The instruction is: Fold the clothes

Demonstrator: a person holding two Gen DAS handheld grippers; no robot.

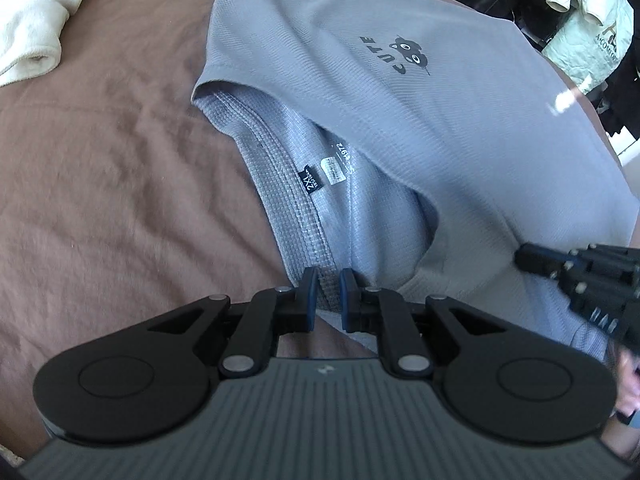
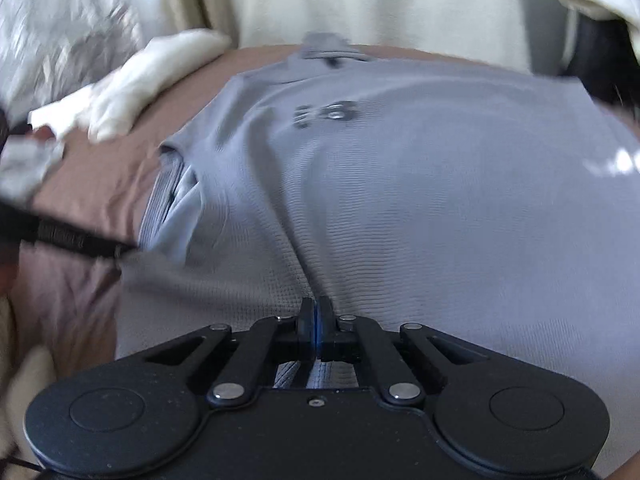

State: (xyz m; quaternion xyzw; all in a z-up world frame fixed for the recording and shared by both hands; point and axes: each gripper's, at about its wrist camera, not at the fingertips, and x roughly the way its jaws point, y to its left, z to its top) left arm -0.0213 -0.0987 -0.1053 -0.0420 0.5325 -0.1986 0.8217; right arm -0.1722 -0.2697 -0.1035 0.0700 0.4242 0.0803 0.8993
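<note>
While the grey shirt (image 1: 420,92) lies spread on the brown sheet (image 1: 100,152), filling the centre and right of both frames, your left gripper (image 1: 329,294) pinches its collar band at lower centre, jaws narrow. Your right gripper (image 2: 316,320) is clamped tight on a fabric ridge. A cream towel (image 1: 32,28) sits upper left.

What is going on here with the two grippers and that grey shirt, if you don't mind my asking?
A person is folding a grey T-shirt spread on a brown bedsheet, holding a gripper in each hand. The left gripper is clamped on the ribbed neckline near the size tag. The right gripper is shut on a pinch of the fabric beside it. A cream garment lies further off.
</note>
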